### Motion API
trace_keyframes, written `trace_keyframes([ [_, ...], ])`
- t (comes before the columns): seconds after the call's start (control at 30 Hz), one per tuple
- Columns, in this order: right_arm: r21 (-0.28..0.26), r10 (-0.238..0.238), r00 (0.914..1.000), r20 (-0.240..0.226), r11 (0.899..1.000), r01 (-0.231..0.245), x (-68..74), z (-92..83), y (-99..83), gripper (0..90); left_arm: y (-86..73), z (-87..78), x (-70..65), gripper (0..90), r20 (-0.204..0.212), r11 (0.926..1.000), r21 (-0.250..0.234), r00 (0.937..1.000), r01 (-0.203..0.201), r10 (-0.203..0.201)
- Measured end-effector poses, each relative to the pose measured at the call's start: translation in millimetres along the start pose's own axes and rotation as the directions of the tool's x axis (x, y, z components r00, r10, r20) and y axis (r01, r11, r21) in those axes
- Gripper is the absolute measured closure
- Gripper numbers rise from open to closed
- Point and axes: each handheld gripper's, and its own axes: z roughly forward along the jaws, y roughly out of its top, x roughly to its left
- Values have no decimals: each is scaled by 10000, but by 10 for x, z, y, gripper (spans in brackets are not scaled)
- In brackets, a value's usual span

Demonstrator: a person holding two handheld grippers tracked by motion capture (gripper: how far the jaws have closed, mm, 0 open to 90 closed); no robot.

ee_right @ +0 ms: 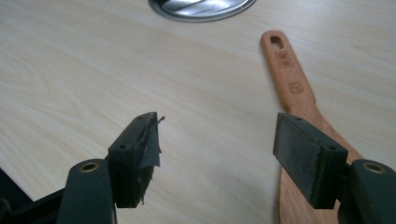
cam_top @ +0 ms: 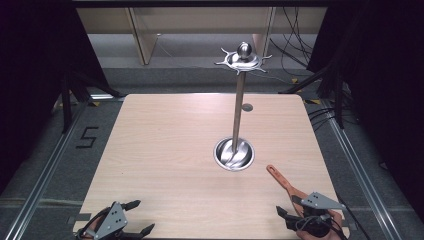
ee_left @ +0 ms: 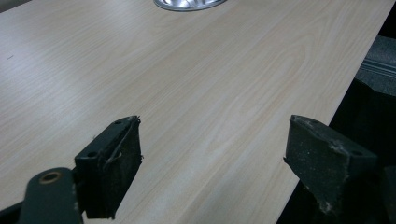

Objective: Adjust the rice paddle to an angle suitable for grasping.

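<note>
1. The flat wooden spatula with a hole in its handle end (cam_top: 283, 181) lies on the pale wood-grain counter (cam_top: 165, 150), near its front right corner. Its handle points towards the round steel base (cam_top: 234, 154) of the tall metal utensil stand, whose hooked crown (cam_top: 242, 59) carries nothing.
2. The right tongs (ee_right: 215, 142) are spread wide and hover low over the counter. The spatula's blade lies just under the right-hand jaw, and nothing is between the pads.
3. The left tongs (ee_left: 212, 156) are also spread and hold nothing, at the counter's front left edge, well apart from the spatula.
4. Judging from this, the work has barely begun: the spatula is not yet gripped. Left to do, probably, are grasping it, lifting it, and hanging it by its hole on a hook.
</note>
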Motion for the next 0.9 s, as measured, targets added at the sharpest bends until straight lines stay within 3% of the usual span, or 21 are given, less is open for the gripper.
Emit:
trace_keyframes([
  [0.03, -39, 272, 9996, -4, 9996, -272, 14, -11, 0, 323, 0, 7, -6, 178, 26, 9999, -108, 9999, 103, -103],
  [0.07, -6, 184, 9998, -23, 9998, -184, 8, -13, 1, 324, 0, 7, -4, 178, 26, 9999, -85, 10000, 66, -66],
  [0.1, 89, 492, 9988, -70, 9988, -492, 27, -18, -3, 324, 1, 2, -1, 178, -1, 10000, 7, 10000, 1, -1],
  [0.17, 72, 462, 9989, -34, 9989, -462, 21, -17, -6, 324, 0, 8, -9, 178, 36, 9999, -85, 10000, 81, -81],
  [0.2, -6, 139, 9999, -32, 9999, -139, -18, 0, -2, 324, 2, 10, -6, 178, 96, 10000, -78, 10000, 8, -7],
  [0.3, 67, 196, 9998, -54, 9998, -195, -16, -4, -3, 324, 0, 10, -12, 178, 79, 9999, -82, 9999, 97, -97],
  [0.33, 158, 485, 9988, -58, 9987, -484, 11, -9, -6, 323, 0, 6, -6, 178, 67, 10000, -27, 10000, 47, -47],
  [0.37, 158, 485, 9988, -58, 9987, -484, 11, -9, -6, 323, 0, 6, -6, 178, 67, 10000, -27, 10000, 47, -47],
  [0.43, 207, 342, 9994, -73, 9992, -341, 3, 3, -4, 323, 0, 10, -8, 178, 41, 10000, -41, 10000, 67, -67],
  [0.47, 131, 36, 9999, -165, 9999, -34, -25, 15, 0, 324, 1, 8, -15, 178, 112, 9999, 22, 9998, 148, -148],
  [0.63, 274, 281, 9996, 49, 9992, -282, -16, 23, 37, 324, 4, 9, -11, 178, 99, 9999, 23, 9999, 106, -107],
  [0.67, 164, 23, 10000, -73, 9999, -22, -47, 50, 61, 324, 1, 14, -19, 178, 76, 9998, -116, 9998, 170, -169],
  [0.7, 335, 379, 9993, -34, 9987, -378, -21, 45, 73, 325, 5, 10, -6, 178, 87, 10000, -96, 10000, -19, 20],
  [0.73, 168, 30, 10000, 5, 9999, -31, -57, 68, 84, 325, 3, 18, -21, 178, 91, 9995, -243, 9997, 210, -207],
  [0.8, 218, -131, 9999, -36, 9997, 132, -75, 76, 104, 326, 1, 19, -22, 178, 77, 9993, -268, 9997, 244, -242],
  [0.83, 259, 327, 9995, -35, 9991, -326, -40, 78, 106, 327, -1, 11, -15, 178, 28, 9998, -115, 9998, 175, -174],
  [0.9, 238, 357, 9994, -30, 9991, -356, -43, 80, 114, 327, 1, 9, -9, 178, 37, 9999, -79, 10000, 78, -78],
])
